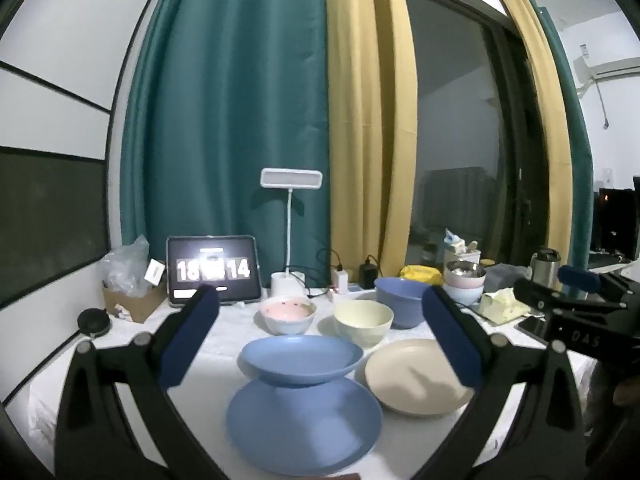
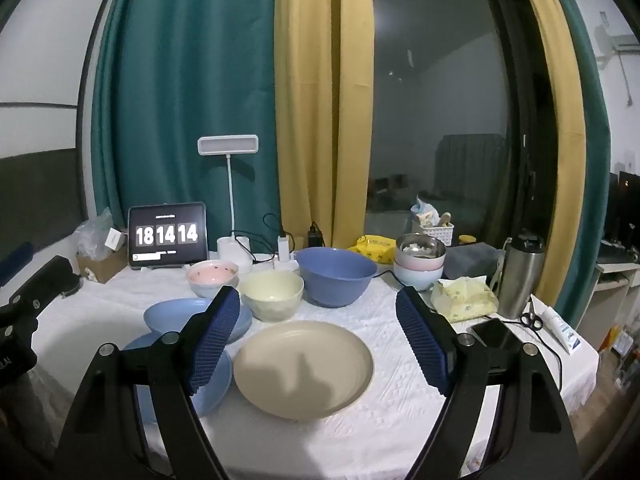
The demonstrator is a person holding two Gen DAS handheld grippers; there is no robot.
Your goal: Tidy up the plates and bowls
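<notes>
Blue dominates the left wrist view: a shallow blue dish (image 1: 301, 360) sits on top of a flat blue plate (image 1: 303, 426) near the front edge of the white-clothed table (image 1: 120, 344), directly ahead of the left gripper (image 1: 320, 334) and centred between its spread, empty jaws. The beige plate (image 1: 416, 380) lies just beside this pair, toward the right jaw. Behind stand a cream bowl (image 1: 363, 322), a pink-lined bowl (image 1: 287, 314) and a large blue bowl (image 1: 402, 300), toward the table's rear edge. The right gripper's body shows at the far right, apart from all dishes.

From the right wrist view, the right gripper (image 2: 318, 338) is likewise released and holds nothing. The beige plate (image 2: 303, 368) lies straight ahead, framed between its jaws, while the blue pair is off to the left, partly hidden by the left jaw.

Judgement: each hand is nearest its own target; the left suits the blue stack, the right the beige plate. Being round, the plates have no long axis to align with.
</notes>
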